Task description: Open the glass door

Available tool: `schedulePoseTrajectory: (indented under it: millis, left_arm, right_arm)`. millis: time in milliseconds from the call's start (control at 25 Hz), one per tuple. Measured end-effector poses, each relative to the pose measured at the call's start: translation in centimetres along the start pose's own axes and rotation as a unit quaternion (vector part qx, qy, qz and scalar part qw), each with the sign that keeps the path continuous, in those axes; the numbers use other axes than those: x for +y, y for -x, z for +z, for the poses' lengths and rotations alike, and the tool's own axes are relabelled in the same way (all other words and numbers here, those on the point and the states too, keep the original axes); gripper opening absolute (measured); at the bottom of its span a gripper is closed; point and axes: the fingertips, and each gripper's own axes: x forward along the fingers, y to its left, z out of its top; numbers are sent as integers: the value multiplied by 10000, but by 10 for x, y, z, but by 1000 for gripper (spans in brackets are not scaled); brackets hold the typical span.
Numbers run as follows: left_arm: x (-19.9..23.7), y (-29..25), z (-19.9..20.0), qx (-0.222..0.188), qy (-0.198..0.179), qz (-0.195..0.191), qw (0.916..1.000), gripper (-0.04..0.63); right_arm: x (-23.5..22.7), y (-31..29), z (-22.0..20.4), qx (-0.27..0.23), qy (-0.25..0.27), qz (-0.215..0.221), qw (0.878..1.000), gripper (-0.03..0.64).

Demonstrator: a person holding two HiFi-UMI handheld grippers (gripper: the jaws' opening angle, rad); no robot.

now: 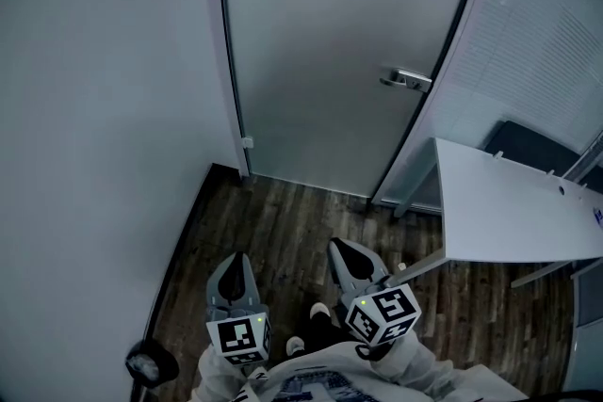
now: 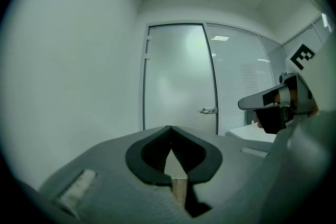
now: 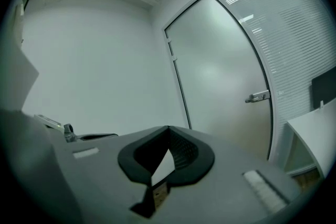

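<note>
Head view: frosted glass door (image 1: 320, 61), metal lever handle (image 1: 407, 79), left tongs (image 1: 239, 261) and right tongs (image 1: 339, 248) closed, empty.

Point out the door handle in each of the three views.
Head view: the door handle is right of centre in the upper half, at the right edge of the glass door.
Left gripper view: the handle is just right of centre, at mid-height.
Right gripper view: the handle is on the right side, at mid-height.
Shared landmark: the white table, lower right of the handle.

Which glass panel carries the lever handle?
The plain frosted door, left of the striped panel; its handle sits at the door's right edge.
</note>
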Motion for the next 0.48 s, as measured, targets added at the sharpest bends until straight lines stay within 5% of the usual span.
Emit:
schedulePoseTrajectory:
  millis: [480]
  left_arm:
    - [-14, -117, -5, 153, -78, -267, 9995, 3]
  right_arm:
    - [-88, -75, 10, -40, -212, -284, 9994, 6]
